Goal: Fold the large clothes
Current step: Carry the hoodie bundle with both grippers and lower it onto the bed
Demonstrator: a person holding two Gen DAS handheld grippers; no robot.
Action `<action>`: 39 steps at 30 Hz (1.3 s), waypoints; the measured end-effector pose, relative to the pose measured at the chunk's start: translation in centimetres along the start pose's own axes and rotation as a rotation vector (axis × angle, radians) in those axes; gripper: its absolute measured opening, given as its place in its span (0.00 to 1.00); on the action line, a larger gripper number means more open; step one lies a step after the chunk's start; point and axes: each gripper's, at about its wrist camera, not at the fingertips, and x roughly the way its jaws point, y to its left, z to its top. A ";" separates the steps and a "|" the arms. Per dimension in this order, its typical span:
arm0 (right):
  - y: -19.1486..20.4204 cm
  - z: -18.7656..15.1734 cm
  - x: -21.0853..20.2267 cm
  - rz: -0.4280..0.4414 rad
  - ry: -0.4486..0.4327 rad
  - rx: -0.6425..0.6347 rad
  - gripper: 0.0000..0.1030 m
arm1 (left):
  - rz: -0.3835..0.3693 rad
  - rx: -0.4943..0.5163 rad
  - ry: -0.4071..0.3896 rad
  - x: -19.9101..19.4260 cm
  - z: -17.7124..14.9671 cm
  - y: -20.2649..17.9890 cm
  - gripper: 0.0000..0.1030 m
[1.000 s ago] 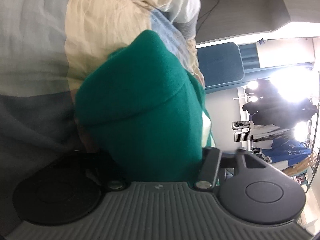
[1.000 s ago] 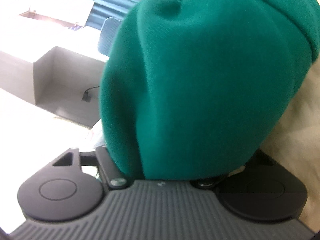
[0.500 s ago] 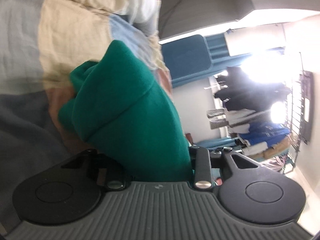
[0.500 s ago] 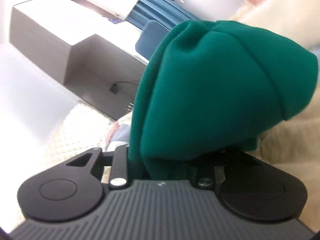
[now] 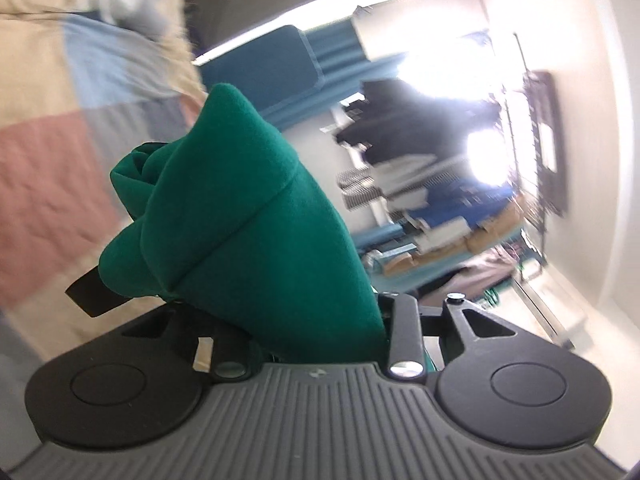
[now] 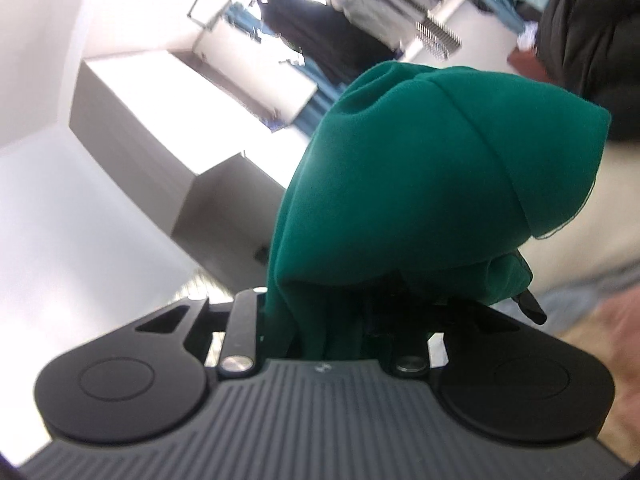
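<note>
Both hand-held grippers have a bunch of the same big green fleece garment (image 5: 256,216) stuffed between their fingers. The left hand-held gripper (image 5: 240,300) is clamped on a thick wad of it, which bulges up and forward over the jaws, so only one black fingertip (image 5: 94,294) pokes out on the left side. The right hand-held gripper (image 6: 400,288) has its jaws closing, with the green cloth (image 6: 420,184) between them and draped over the top, hiding most of the fingers. Beyond the left one, off to its left, is a patchwork quilt in pink, cream and pale blue squares (image 5: 60,128). Ahead of both there's a blurry rack of hanging dark clothes (image 5: 400,136).
</note>
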 end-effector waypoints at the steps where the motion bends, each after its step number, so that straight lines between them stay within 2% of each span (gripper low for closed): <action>1: 0.0 0.8 -1.1 -0.001 -0.018 -0.004 0.33 | -0.011 0.007 0.010 0.7 -0.7 -1.2 0.37; 5: -0.8 2.4 -4.0 -0.023 -0.074 -0.012 0.33 | -0.041 0.037 0.049 3.5 -4.4 -5.6 0.37; 6: -1.0 1.8 -3.5 -0.032 -0.086 -0.013 0.33 | -0.046 0.044 0.060 4.0 -5.5 -6.5 0.37; 10: -4.5 2.9 -7.1 -0.072 -0.118 -0.007 0.33 | -0.052 0.023 0.112 7.1 -9.8 -7.3 0.37; 15: -8.3 2.0 -7.0 -0.135 -0.120 0.020 0.33 | -0.010 0.007 0.191 12.2 -13.7 -4.2 0.37; 21: -14.1 -0.1 -9.8 -0.149 -0.112 0.063 0.33 | 0.049 0.043 0.261 16.0 -17.3 0.9 0.37; 23: -15.5 -1.2 -10.8 -0.145 -0.117 0.076 0.33 | 0.061 0.053 0.270 16.2 -18.0 3.0 0.37; 25: -17.3 -1.0 -10.0 -0.138 -0.124 0.088 0.30 | 0.025 0.049 0.259 16.0 -18.6 4.6 0.37; 27: -18.0 -1.9 -10.5 -0.116 -0.138 0.067 0.29 | -0.003 0.041 0.251 15.8 -18.9 5.9 0.37; 30: -18.3 -2.6 -10.2 -0.137 -0.141 0.051 0.29 | -0.007 0.039 0.255 15.7 -19.5 7.4 0.38; 39: -22.9 -5.7 -10.6 -0.156 -0.160 0.230 0.29 | -0.014 0.101 0.297 15.4 -20.1 9.7 0.44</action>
